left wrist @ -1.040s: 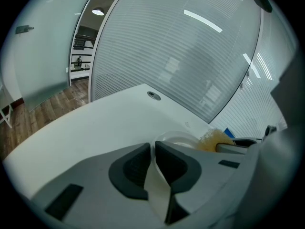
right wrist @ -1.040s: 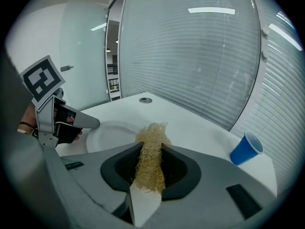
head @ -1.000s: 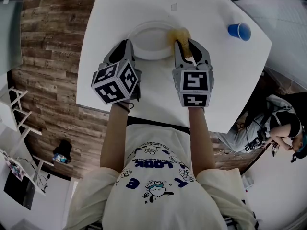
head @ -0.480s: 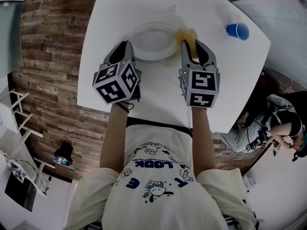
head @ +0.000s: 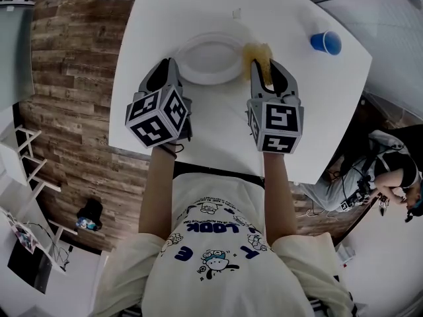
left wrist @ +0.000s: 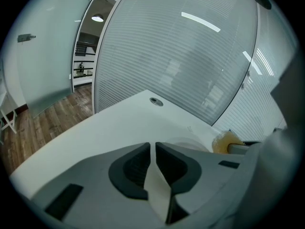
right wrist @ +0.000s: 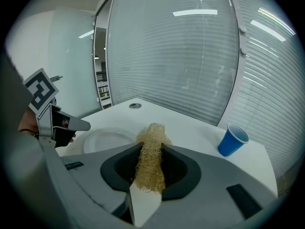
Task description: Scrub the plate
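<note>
A white plate (head: 210,58) lies on the white table (head: 218,131), ahead of both grippers. My right gripper (head: 264,65) is shut on a yellow fibrous scrubber (head: 258,50), which hangs just past the plate's right rim. In the right gripper view the scrubber (right wrist: 150,161) stands pinched between the jaws, with the plate (right wrist: 107,140) to its left. My left gripper (head: 170,63) sits at the plate's near left edge. In its own view the left gripper (left wrist: 153,145) is shut on nothing, and the plate (left wrist: 190,144) shows just beyond it.
A blue cup (head: 326,42) stands upright at the table's far right, also in the right gripper view (right wrist: 232,140). A round grommet (left wrist: 155,100) sits in the tabletop at the far edge. A person (head: 370,170) sits low beyond the table's right edge. Wooden floor lies to the left.
My right gripper has shifted a little to the right with the scrubber, from over the plate's rim to beside it, and rolled slightly. The left gripper has stayed put.
</note>
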`<state>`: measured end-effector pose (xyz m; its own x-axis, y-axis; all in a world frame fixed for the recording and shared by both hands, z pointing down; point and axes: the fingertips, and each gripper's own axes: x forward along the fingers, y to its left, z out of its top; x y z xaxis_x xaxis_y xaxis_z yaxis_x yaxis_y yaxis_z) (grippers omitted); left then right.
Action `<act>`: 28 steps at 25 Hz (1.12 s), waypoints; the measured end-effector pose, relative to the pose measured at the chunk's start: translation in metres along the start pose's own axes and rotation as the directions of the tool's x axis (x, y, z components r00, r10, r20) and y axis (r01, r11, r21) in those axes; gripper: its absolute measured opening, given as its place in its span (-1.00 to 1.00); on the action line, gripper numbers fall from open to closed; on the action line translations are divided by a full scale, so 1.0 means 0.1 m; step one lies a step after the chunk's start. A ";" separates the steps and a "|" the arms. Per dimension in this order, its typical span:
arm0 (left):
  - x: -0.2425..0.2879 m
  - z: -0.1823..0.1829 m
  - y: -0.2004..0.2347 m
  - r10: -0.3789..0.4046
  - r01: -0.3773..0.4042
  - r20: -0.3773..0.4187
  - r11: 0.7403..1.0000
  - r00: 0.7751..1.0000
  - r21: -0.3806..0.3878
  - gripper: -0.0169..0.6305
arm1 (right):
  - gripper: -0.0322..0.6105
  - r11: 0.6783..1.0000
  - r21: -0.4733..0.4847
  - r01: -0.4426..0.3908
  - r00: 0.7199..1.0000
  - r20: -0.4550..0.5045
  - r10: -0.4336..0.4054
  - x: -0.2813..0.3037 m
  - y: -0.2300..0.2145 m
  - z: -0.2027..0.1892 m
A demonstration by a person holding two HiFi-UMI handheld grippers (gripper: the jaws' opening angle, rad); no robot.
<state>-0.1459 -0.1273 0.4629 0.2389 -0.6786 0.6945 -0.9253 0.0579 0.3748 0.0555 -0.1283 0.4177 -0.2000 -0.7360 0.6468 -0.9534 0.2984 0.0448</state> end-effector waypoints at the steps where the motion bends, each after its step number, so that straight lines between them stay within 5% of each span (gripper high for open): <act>1: -0.02 0.02 0.01 0.001 -0.001 0.006 1.000 1.000 0.003 -0.76 | -0.55 1.000 0.001 0.003 1.000 0.007 -0.003 -0.01 -0.01 0.01; 8: -0.15 0.23 -0.11 -0.022 0.020 0.070 1.000 0.997 0.023 -0.77 | -0.55 0.999 0.018 0.035 0.997 0.064 -0.036 -0.15 -0.10 0.13; 13: -0.26 0.35 -0.37 -0.069 0.058 0.099 0.992 0.993 0.116 -0.86 | -0.55 0.997 0.047 0.065 0.993 0.091 -0.069 -0.33 -0.18 0.18; 28: -0.37 0.12 -1.33 -0.256 0.231 0.046 0.926 0.966 0.298 -0.88 | -0.55 0.966 0.189 0.175 0.976 0.095 -0.195 -0.78 -0.52 -0.13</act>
<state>-0.0349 -0.1186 0.3799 0.4539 -0.7035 0.5469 -0.8895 -0.3213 0.3248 0.1238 -0.0785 0.3746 -0.0309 -0.8341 0.5508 -0.9989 0.0454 0.0127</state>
